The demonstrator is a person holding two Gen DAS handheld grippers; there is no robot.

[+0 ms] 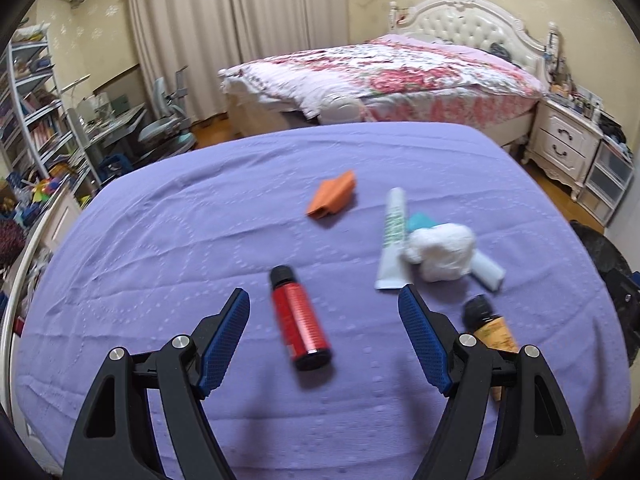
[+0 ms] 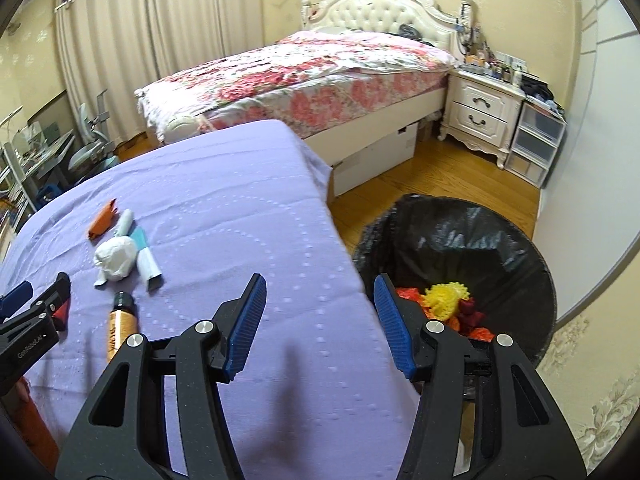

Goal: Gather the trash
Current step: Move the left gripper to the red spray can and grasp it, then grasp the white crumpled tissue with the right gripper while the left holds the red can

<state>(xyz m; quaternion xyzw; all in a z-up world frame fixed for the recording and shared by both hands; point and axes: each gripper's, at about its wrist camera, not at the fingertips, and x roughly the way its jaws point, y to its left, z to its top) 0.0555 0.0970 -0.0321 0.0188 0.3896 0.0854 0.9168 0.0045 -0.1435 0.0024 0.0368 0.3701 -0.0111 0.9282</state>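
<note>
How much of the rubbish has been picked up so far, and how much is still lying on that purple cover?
Some is done: the black-lined bin already holds red and yellow scraps. Nothing is in hand; the left gripper and right gripper have open, empty jaws. Left on the purple cover: a red bottle, an orange bottle, an orange scrap, a white wad and two tubes.

Purple bedspread [image 1: 200, 240] w/ stitched dot rings, mostly bare. On it: red bottle [image 1: 300, 320], orange bottle [image 2: 120, 326], orange wrapper [image 1: 332, 194], two tubes [image 1: 394, 240], white tissue wad [image 1: 440, 250] resting against them.
</note>
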